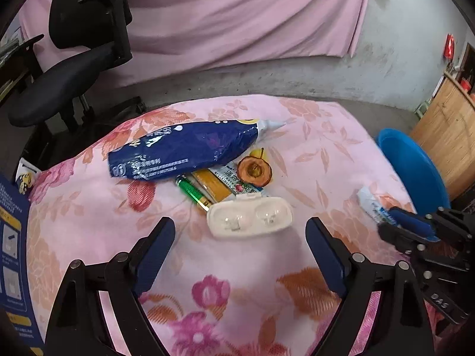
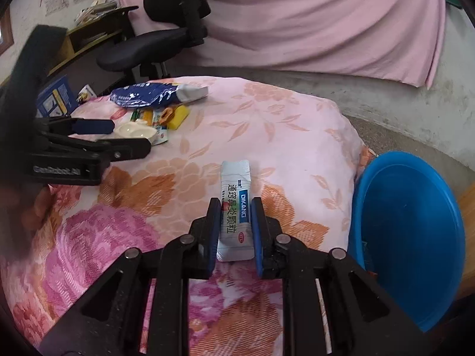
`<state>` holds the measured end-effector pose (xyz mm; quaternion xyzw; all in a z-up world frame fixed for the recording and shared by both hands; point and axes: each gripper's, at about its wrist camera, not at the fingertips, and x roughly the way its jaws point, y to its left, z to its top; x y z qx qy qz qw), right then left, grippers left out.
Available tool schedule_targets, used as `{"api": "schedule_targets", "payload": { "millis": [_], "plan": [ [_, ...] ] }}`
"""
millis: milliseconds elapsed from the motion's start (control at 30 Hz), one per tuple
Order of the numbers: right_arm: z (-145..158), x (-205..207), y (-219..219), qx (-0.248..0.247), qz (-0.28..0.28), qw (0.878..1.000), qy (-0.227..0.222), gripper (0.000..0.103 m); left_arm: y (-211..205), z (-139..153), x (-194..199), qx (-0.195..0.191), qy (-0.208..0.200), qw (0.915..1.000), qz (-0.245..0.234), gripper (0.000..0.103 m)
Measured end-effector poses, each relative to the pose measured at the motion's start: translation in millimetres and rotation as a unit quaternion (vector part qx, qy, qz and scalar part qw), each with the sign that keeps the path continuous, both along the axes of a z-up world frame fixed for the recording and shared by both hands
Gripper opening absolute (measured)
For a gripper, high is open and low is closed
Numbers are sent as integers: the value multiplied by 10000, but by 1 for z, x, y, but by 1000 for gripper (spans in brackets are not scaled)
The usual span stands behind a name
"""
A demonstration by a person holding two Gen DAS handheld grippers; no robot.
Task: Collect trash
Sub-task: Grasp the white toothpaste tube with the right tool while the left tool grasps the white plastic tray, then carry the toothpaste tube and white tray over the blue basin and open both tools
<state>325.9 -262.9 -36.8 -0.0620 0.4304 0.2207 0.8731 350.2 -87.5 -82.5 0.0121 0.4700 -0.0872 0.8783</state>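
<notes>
Right claw (image 2: 232, 231) pinching white sachet (image 2: 234, 207) above floral worktop (image 2: 282, 118), beside blue basin (image 2: 409, 237), evidently the bin. Left claw (image 1: 240, 237) spread before white case (image 1: 249, 216), likely next. Remaining trash clustered beyond.

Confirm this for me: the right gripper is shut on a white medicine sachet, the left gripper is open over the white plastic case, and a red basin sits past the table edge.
One thing is wrong: the basin is blue, not red, as the right wrist view shows. The rest stands: the right gripper is shut on the white medicine sachet, and the left gripper is open over the white plastic case.
</notes>
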Motion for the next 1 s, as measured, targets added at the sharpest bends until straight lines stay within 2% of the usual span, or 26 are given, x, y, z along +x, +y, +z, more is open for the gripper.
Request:
{"api": "schedule_targets", "payload": {
  "millis": [100, 200, 233, 400, 533, 633, 767, 933, 1000],
  "plan": [
    [0, 0, -4, 76, -32, 10000, -20, 44, -6, -4, 3, 242, 16, 9997, 15, 70],
    [-1, -1, -6, 160, -30, 9999, -25, 44, -7, -6, 1, 268, -11, 9996, -61, 62],
    [-1, 0, -7, 217, -29, 9998, -2, 44, -7, -6, 1, 255, -17, 9997, -65, 54],
    [-1, 2, -14, 502, -43, 9987, 84, 44, -3, -5, -2, 163, -56, 9998, -59, 52],
    [1, -1, -14, 449, -47, 9990, -13, 44, -6, 2, -12, 115, -238, 9996, -64, 52],
    [6, -6, -16, 424, -85, 9988, -236, 44, -11, 15, -27, 73, -698, 9974, -177, 52],
    [21, -18, -20, 378, -235, 9954, -849, 44, -18, 32, -48, 91, -1402, 9895, -345, 52],
    [47, -35, -32, 590, -573, 9808, -1766, 44, -21, 53, -76, 22, -2270, 9732, -371, 52],
    [58, -42, -41, 828, -729, 9708, -2130, 44, -23, 64, -88, -53, -2714, 9616, -397, 52]
  ]
}}
